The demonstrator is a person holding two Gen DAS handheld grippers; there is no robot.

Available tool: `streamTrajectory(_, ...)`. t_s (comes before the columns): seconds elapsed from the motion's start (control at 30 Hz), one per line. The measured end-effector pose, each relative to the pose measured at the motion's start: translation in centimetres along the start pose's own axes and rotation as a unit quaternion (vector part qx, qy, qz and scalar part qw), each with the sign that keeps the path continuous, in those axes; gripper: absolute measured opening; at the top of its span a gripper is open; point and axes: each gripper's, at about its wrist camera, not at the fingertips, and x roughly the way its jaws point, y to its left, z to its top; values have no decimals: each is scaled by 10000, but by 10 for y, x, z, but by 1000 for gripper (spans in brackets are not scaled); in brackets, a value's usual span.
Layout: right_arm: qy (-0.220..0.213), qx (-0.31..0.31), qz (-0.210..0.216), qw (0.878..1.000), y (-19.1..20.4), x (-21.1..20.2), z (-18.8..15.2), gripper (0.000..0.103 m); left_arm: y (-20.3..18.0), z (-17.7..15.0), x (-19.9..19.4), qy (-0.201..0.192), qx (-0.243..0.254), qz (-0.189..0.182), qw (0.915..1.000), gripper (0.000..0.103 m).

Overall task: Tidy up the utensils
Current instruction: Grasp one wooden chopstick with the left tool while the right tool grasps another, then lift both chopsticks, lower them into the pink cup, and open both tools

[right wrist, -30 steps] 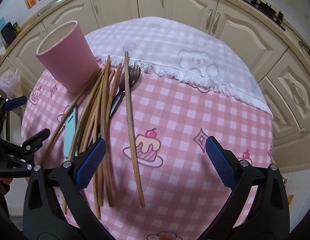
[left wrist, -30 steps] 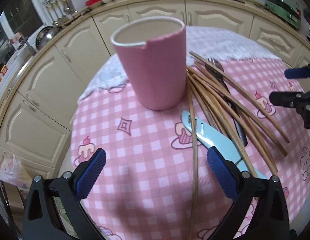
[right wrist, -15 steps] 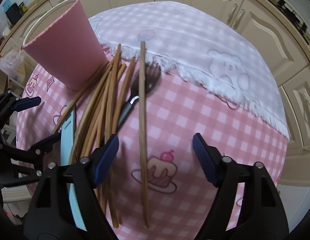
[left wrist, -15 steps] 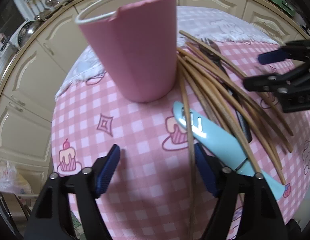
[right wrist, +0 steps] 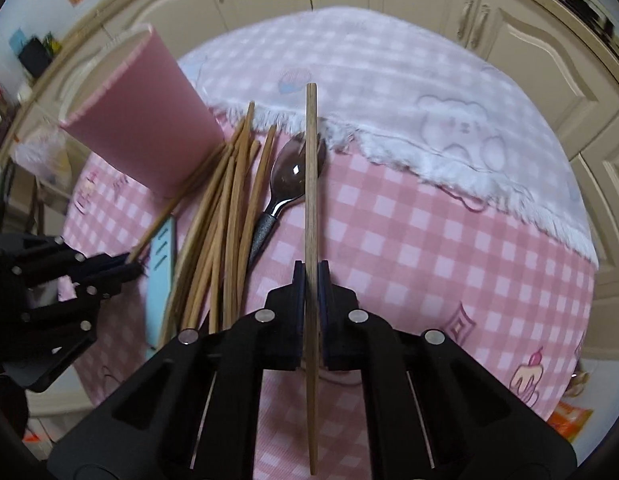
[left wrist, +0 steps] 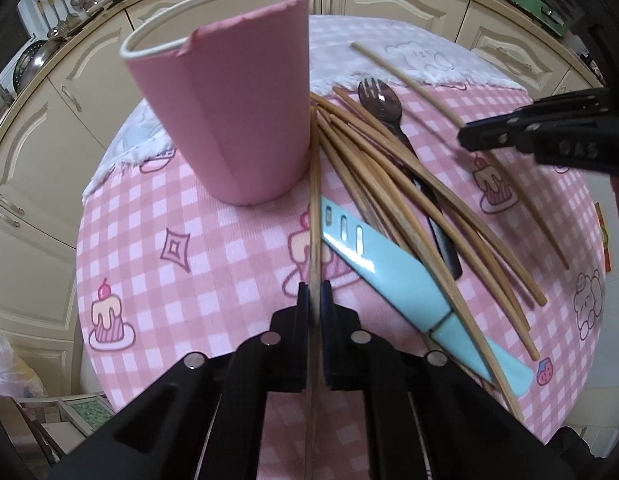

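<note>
A pink cup (left wrist: 233, 104) stands upright on the pink checked tablecloth (left wrist: 189, 240); it also shows in the right wrist view (right wrist: 145, 136). Several wooden chopsticks (left wrist: 393, 184) lie fanned out beside it with a dark spork (left wrist: 383, 102) and a light blue knife (left wrist: 393, 276). My left gripper (left wrist: 314, 292) is shut on one chopstick (left wrist: 314, 200) whose tip reaches the cup's right side. My right gripper (right wrist: 310, 276) is shut on another chopstick (right wrist: 310, 168) that lies apart to the right of the pile (right wrist: 225, 216), crossing the spork (right wrist: 291, 172).
A white fringed cloth with bear prints (right wrist: 429, 112) covers the far half of the round table. Cream kitchen cabinets (left wrist: 49, 128) ring the table. The table edge drops off close behind both grippers.
Both grippers have moved forward and down and closed, each on a single chopstick. They were open above the table a second ago.
</note>
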Motion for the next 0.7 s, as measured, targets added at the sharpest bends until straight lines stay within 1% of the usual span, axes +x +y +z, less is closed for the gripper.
streamTrajectory(0.13,-431,205,231,9986,-7,-24,-10,6,-1,-12,-12,-202,-116,-69,9997,5)
streamTrajectory(0.23,-781,296,423,9956,-4,-45,-15,6,1,-23,-27,-461,-206,-138,9986,5)
streamTrajectory(0.37,-1298,364,718,9883,9,-69,-13,6,-3,-31,-59,-1085,-213,-207,9937,5)
streamTrajectory(0.4,-1497,343,781,9850,14,-79,-12,6,-1,-31,-72,-1327,-223,-268,9905,5)
streamTrajectory(0.43,-1628,321,813,9828,16,-84,-12,6,-1,-32,-81,-1485,-241,-301,9882,5)
streamTrajectory(0.47,-1782,306,876,9796,20,-90,-10,7,-1,-32,-96,-1751,-251,-311,9837,5)
streamTrajectory(0.57,-2296,272,1090,9668,32,-114,-4,7,0,-25,-128,-2324,-275,-334,9716,5)
streamTrajectory(0.63,-2629,269,1191,9571,40,-127,3,7,7,-21,-155,-2879,-378,-337,9563,5)
streamTrajectory(0.7,-2900,296,1279,9480,46,-136,12,7,15,-15,-172,-3265,-482,-295,9435,5)
